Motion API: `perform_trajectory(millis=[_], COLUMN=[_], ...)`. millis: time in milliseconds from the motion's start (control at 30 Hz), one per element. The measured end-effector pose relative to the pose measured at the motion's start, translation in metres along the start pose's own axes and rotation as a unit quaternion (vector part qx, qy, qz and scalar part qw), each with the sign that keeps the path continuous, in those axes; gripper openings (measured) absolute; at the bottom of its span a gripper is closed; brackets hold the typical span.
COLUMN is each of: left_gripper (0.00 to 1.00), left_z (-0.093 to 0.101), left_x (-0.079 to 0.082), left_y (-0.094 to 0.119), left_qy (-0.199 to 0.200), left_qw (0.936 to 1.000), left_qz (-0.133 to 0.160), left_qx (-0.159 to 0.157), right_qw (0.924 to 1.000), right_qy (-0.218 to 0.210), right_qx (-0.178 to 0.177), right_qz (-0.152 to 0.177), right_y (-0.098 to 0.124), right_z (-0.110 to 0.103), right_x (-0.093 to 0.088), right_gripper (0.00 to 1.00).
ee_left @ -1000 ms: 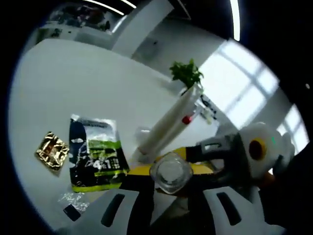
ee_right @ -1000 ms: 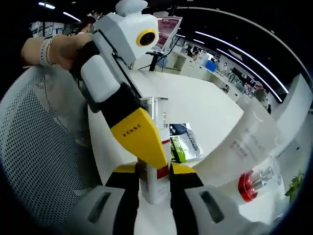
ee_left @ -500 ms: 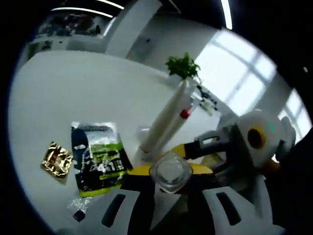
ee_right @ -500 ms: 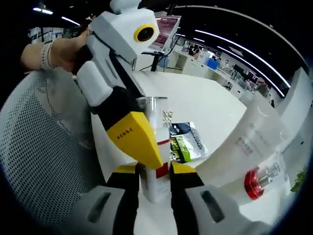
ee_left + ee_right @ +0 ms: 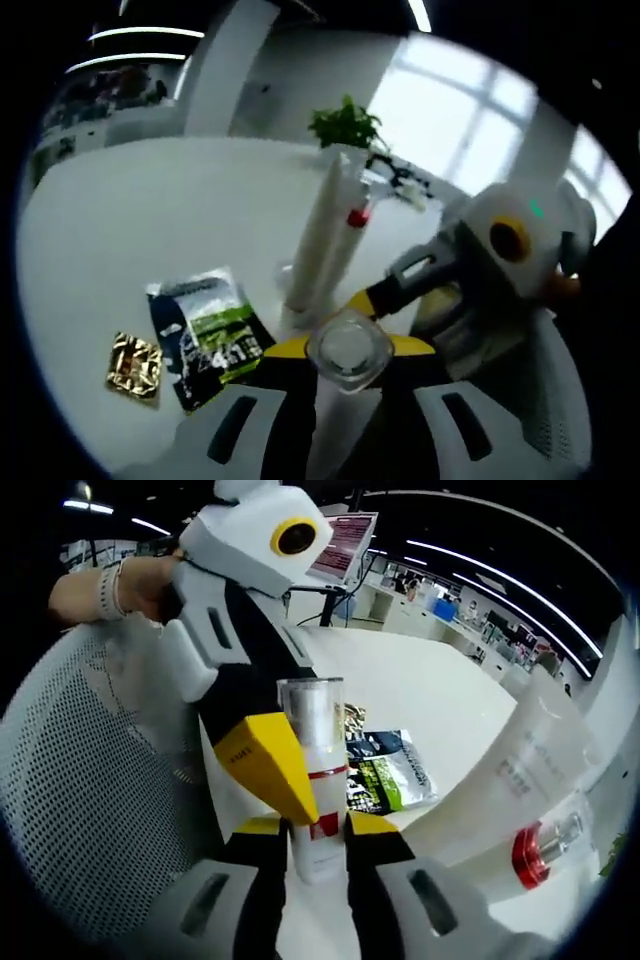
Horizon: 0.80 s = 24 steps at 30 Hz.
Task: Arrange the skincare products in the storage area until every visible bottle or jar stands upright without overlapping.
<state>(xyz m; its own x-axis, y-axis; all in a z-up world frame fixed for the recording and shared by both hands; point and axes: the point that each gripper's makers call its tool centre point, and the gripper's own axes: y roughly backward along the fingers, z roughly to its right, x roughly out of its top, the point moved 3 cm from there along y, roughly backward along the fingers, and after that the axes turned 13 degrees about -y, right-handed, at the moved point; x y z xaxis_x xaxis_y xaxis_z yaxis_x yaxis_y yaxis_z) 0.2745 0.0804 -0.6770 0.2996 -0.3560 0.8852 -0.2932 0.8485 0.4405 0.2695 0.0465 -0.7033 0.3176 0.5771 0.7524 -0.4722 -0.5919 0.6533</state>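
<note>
Both grippers, left gripper (image 5: 345, 375) and right gripper (image 5: 318, 845), were clamped on the slim white clear-capped bottle (image 5: 312, 770); it wanted lowering plumb onto the white worktop (image 5: 420, 695).

Bright windows (image 5: 470, 130), white table (image 5: 150, 210)

The bottle (image 5: 314, 770) is glossy white plastic with a clear shiny cap. The tube (image 5: 500, 785) looks matt, frosted plastic. The sachet (image 5: 385, 770) is glossy film; the foil packet (image 5: 135, 367) gleams gold. The table (image 5: 150, 210) is smooth white. The chair (image 5: 100, 780) is mesh cloth.
</note>
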Motion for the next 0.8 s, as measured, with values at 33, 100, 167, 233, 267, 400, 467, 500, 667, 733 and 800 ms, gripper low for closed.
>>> perform_trajectory(millis=[33,100,167,233,267,400,467,500,667,733,800], left_gripper=[0.21,0.21,0.21,0.21,0.21,0.22,0.22,0.23,0.23,0.22,0.21], left_z=[0.000,0.002,0.006,0.006,0.005,0.000,-0.001,-0.001,-0.006,-0.007,-0.006], left_x=[0.000,0.001,-0.001,-0.001,-0.001,0.004,0.004,0.005,0.002,-0.002,-0.002], left_y=[0.000,-0.001,-0.002,-0.002,-0.002,0.000,0.000,0.000,-0.001,-0.002,-0.003], left_qy=[-0.010,-0.077,-0.103,-0.095,-0.090,-0.036,-0.034,-0.015,0.081,0.096,0.089], left_qw=[0.9999,0.9970,0.9946,0.9954,0.9959,0.9993,0.9993,0.9997,0.9966,0.9954,0.9960], left_qz=[0.001,0.003,-0.003,-0.003,-0.004,0.008,0.013,0.020,0.014,0.003,0.003], left_qx=[-0.001,-0.003,-0.007,-0.007,-0.007,-0.003,-0.003,-0.002,-0.001,-0.003,0.000], right_qw=[1.0000,0.9999,0.9999,0.9998,0.9998,1.0000,1.0000,0.9999,0.9976,0.9960,0.9963], right_qy=[0.003,0.010,0.015,0.019,0.019,0.002,0.001,0.004,0.046,0.065,0.063], right_qx=[-0.001,-0.003,-0.002,-0.002,-0.002,-0.001,-0.006,-0.011,-0.052,-0.062,-0.059], right_qz=[0.000,-0.002,-0.007,-0.011,-0.011,-0.003,0.000,0.002,0.003,-0.002,-0.003], right_y=[0.000,0.000,-0.001,-0.001,-0.001,0.001,0.002,0.003,0.006,0.005,0.004], right_z=[0.000,0.000,-0.001,-0.002,-0.002,-0.001,0.000,0.001,0.010,0.010,0.009], right_x=[0.000,-0.001,-0.002,-0.003,-0.003,0.000,0.001,0.002,0.006,0.006,0.005], right_gripper=[0.22,0.21,0.21,0.20,0.20,0.20,0.20,0.19,0.19,0.19,0.19])
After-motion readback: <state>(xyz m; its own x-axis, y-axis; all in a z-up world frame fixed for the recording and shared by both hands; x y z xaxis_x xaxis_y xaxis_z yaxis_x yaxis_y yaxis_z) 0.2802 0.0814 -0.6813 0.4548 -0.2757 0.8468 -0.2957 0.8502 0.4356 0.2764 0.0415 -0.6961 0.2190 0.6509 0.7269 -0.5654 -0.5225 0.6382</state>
